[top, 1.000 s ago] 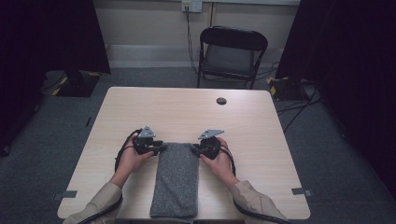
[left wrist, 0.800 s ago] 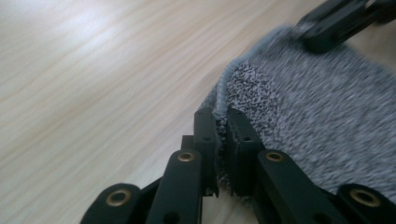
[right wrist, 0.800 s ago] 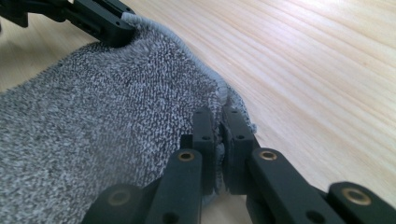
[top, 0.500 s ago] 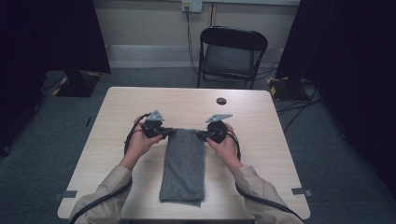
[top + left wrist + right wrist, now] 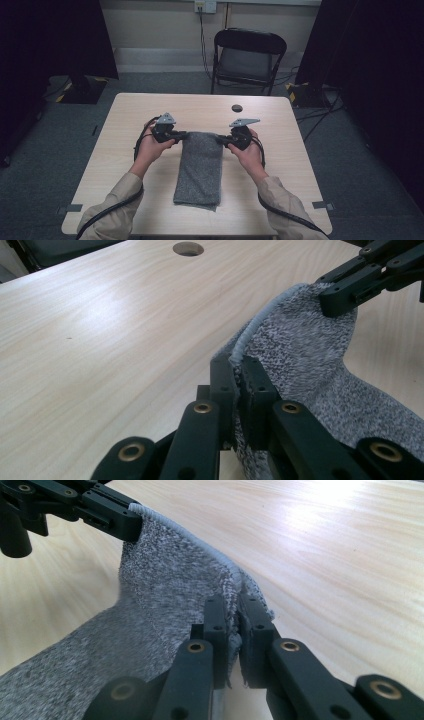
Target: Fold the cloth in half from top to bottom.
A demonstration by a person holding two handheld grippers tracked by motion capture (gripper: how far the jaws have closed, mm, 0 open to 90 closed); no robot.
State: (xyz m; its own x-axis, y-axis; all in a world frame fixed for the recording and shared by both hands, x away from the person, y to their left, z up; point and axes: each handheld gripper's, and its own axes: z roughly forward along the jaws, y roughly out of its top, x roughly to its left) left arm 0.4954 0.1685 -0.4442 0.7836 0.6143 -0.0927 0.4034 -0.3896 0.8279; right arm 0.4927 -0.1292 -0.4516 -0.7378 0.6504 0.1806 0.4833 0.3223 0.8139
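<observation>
Towel (image 5: 200, 165) lies folded lengthwise mid-tabletop (image 5: 125, 150), far edge raised. Left gripper (image 5: 181, 135) and right gripper (image 5: 221, 139) fingers each pinch a far corner. Grasp appears done; the next fold toward the near end remains.

Nubbly grey knitted cloth (image 5: 200, 165) lies on a smooth, pale wood-grain table (image 5: 125, 120).

towel (image 5: 200, 167) on table (image 5: 125, 145), chair (image 5: 247, 57) behind

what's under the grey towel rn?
The grey towel lies folded on the wooden table; its far edge is lifted, pinched by the left gripper and right gripper. Anything beneath the flat part is covered.
</observation>
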